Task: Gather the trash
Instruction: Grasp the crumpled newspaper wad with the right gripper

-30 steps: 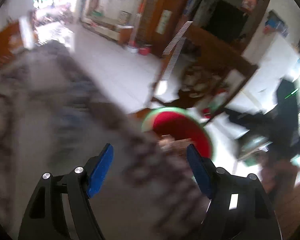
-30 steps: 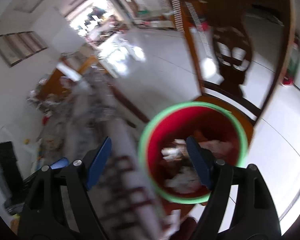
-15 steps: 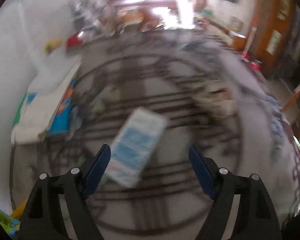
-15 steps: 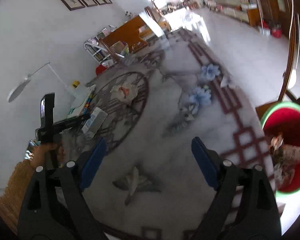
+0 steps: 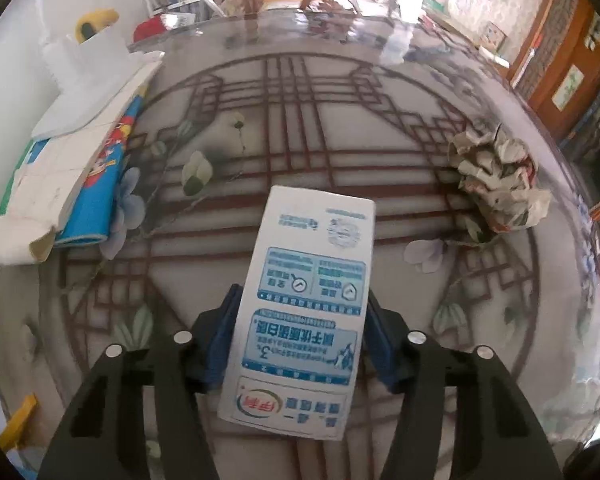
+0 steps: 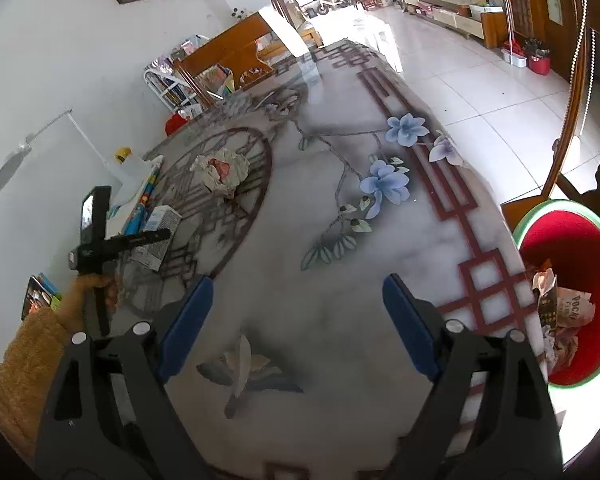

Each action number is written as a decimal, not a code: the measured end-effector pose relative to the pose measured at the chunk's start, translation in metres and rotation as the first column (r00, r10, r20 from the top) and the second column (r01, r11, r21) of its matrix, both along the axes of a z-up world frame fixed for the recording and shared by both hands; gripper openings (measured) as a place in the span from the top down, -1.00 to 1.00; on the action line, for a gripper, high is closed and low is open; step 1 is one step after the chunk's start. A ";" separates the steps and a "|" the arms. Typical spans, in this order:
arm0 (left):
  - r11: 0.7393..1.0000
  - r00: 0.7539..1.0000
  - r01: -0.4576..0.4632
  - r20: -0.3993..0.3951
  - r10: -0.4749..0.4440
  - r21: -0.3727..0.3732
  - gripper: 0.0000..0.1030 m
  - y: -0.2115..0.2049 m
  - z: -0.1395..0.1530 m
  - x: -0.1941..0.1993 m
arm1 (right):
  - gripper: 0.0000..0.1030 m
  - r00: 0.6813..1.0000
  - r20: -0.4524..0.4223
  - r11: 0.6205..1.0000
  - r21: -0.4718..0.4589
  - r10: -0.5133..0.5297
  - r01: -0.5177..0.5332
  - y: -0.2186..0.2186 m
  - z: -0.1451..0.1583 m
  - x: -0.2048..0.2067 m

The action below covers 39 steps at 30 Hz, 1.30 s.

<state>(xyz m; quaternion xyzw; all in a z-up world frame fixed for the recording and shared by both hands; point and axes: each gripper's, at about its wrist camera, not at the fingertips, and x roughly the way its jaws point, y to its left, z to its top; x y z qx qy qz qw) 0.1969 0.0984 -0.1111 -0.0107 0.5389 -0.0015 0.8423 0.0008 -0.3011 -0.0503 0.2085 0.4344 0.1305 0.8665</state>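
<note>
Glossy boxy milk carton [image 5: 306, 304] pinched in left gripper [image 5: 298, 340], crumpled paper ball [image 5: 496, 184]

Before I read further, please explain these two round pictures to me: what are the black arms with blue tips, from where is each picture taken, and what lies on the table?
There is no robot here. A person holds a hand-held clamp in each hand, and each clamp carries a wide-angle camera looking forward along its two blue-tipped fingers.

The left wrist view shows the left gripper closed around a white and blue milk carton on the patterned table. To its right lies a crumpled paper ball; at the left edge lies a stack of books.

The right wrist view shows the right gripper, open and empty, above the same table. At the far right stands a red bin with a green rim, already holding some trash.
</note>
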 end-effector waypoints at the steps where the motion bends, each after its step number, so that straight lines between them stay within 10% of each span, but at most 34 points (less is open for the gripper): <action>1: 1.000 1.000 -0.009 0.009 0.010 -0.015 -0.03 0.001 0.005 -0.004 | -0.65 1.000 -0.006 1.000 -0.006 0.001 -0.001 0.001 -0.001 0.000; 6: 1.000 0.989 -0.021 0.150 0.019 0.009 -0.02 -0.008 0.054 -0.035 | -0.65 1.000 -0.020 0.999 -0.039 0.001 -0.001 0.005 -0.004 0.002; 14: 0.978 0.917 0.072 0.398 0.012 -0.196 -0.03 -0.047 0.130 -0.132 | -0.65 0.997 -0.070 0.991 -0.131 0.024 -0.033 0.022 -0.014 0.010; 19: 0.941 0.932 0.106 0.361 0.018 -0.322 -0.03 -0.056 0.113 -0.164 | -0.65 0.989 -0.138 0.976 -0.200 0.055 -0.083 0.040 -0.026 0.035; 24: 0.917 0.922 0.058 0.373 0.102 -0.395 -0.03 -0.028 0.114 -0.160 | -0.80 0.999 -0.009 0.963 -0.266 0.037 -0.038 0.074 -0.001 0.089; 39: 0.918 0.914 0.015 0.378 0.148 -0.396 -0.03 -0.014 0.112 -0.149 | -0.85 0.993 -0.118 0.974 -0.225 -0.008 -0.019 0.212 -0.033 0.241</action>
